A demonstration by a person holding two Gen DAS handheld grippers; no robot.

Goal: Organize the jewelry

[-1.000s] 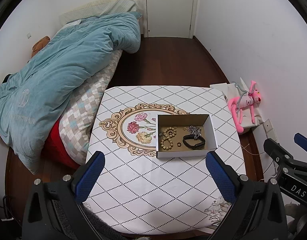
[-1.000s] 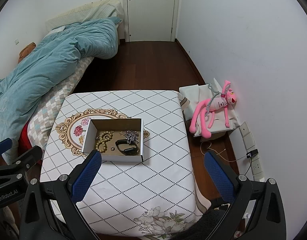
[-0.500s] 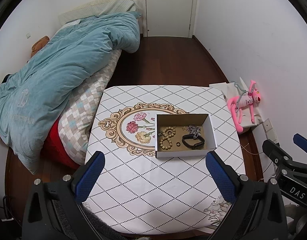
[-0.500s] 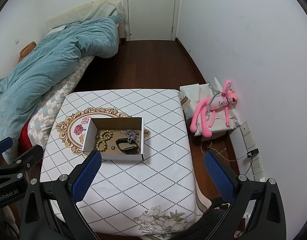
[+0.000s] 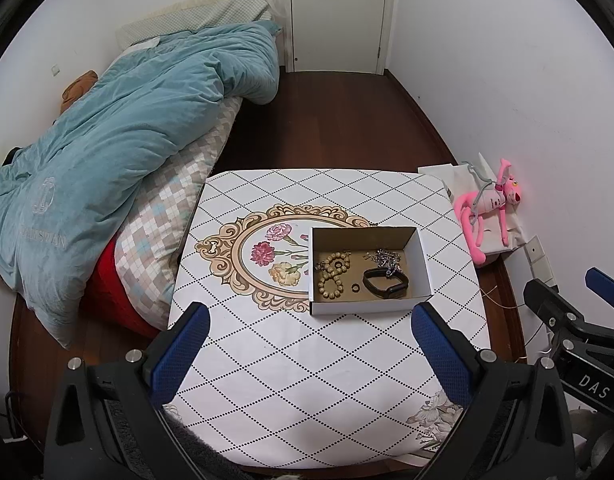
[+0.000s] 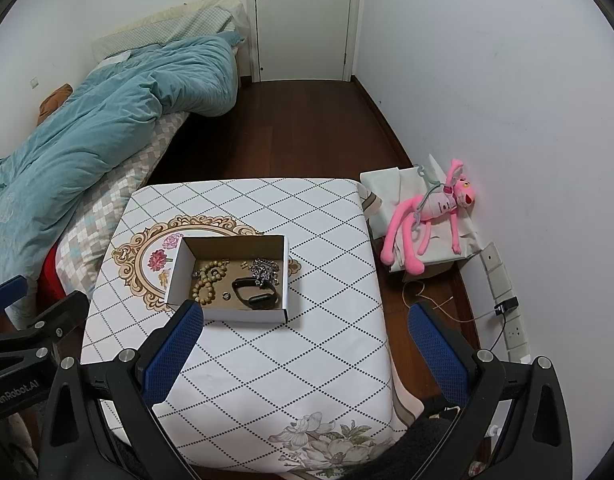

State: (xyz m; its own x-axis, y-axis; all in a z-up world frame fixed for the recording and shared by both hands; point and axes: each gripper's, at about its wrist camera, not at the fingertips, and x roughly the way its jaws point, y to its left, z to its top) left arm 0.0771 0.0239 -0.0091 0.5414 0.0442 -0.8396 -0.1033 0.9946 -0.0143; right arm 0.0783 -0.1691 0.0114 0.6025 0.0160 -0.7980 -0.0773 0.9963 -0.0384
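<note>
Cardboard box (image 5: pixel 421 258) on the table (image 5: pixel 307 380) held a bead bracelet (image 5: pixel 331 274), chain (image 5: pixel 385 258), ring (image 5: pixel 355 288) and black band (image 5: pixel 385 284). Both the left gripper (image 5: pixel 307 344) and the right gripper (image 6: pixel 303 340) hung above the table with jaws spread wide, holding nothing.

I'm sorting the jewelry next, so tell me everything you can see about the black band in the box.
The black band looks like a smooth, rubbery wristband closed into a loop, one side thicker like a tracker body. It lies flat on the floor of the open cardboard box, in its right half toward the near wall, beside a small ring. The silver chain overlaps its far edge. Neither gripper touches it.
</note>
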